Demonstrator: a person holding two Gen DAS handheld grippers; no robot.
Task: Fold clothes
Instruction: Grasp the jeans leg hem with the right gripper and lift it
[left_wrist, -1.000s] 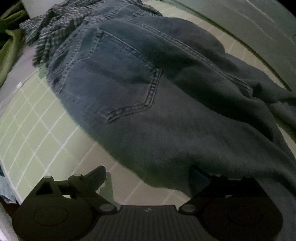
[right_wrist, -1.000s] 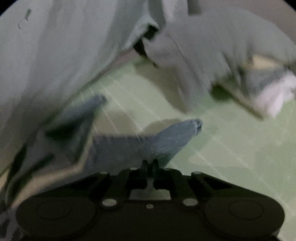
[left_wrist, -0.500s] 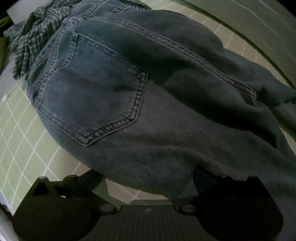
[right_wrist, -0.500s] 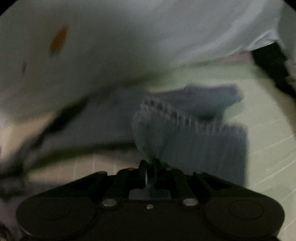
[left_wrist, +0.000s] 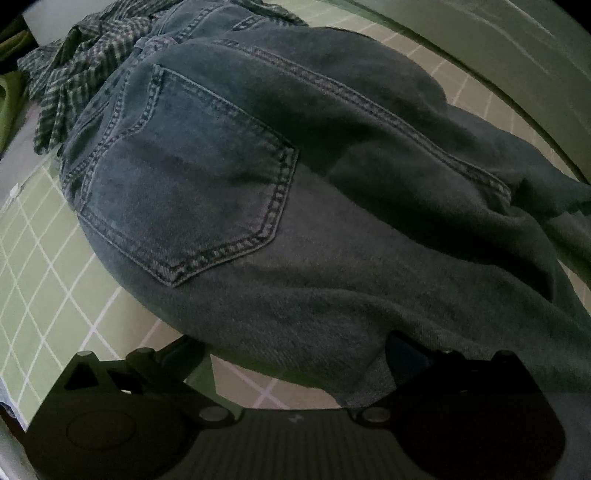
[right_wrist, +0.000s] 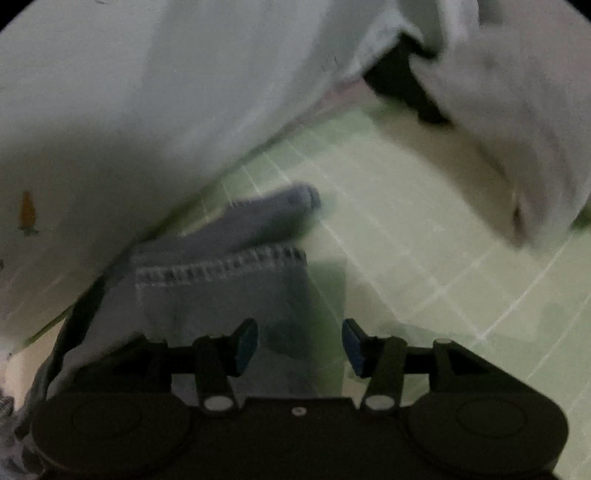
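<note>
L gripper (left_wrist: 291, 354) spread wide, jeans (left_wrist: 295, 206) bulging between the fingers, nothing pinched – seat and back pocket (left_wrist: 184, 192) face up on the green grid mat (left_wrist: 33, 266). R gripper (right_wrist: 299, 343) also spread, pads apart, holding nothing; the hem (right_wrist: 221, 269) lies just ahead of the pads.

Risks, imo:
- L closes on one layer only → top layer lifts, fold skews.
- Denim's heavy and stiff – a shallow bite at the hem probably slips out mid-lift.
- Plaid shirt (left_wrist: 74, 81) touches the waistband, could drag along with it.
- Pale cloth (right_wrist: 147, 110) hangs close over R's side, could snag.

Count: 1 jeans, 1 pocket visible, 1 plaid shirt, pale cloth – blurry, can't tell if 1 pc or 2. 2 grippers.
</note>
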